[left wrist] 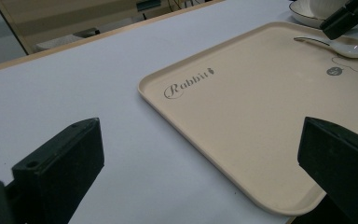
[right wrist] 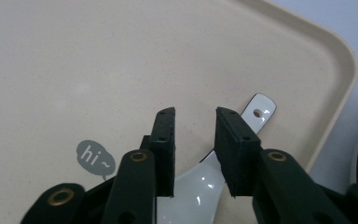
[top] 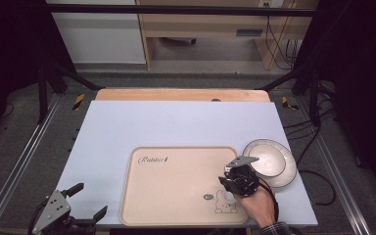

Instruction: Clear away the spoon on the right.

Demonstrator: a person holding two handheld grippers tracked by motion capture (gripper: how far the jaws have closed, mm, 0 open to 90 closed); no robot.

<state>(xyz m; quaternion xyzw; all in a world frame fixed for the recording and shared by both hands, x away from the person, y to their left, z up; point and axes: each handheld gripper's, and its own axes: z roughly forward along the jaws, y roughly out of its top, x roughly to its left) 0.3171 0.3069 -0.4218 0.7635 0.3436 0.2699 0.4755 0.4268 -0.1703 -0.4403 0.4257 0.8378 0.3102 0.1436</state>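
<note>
A smooth, matte beige tray with rounded corners lies on the pale blue tabletop, near its front edge. In the tray's front right corner rests a glossy white ceramic spoon, its flat handle with a small hole pointing toward the tray's right rim. The right gripper, held in a hand reaching from the front edge, tilts down over the spoon, jaws slightly apart astride the handle; contact seems absent, though that is unclear. A dark-rimmed round white plate sits just beside the tray's right edge. The left gripper hangs at the front left corner, jaws wide apart.
</note>
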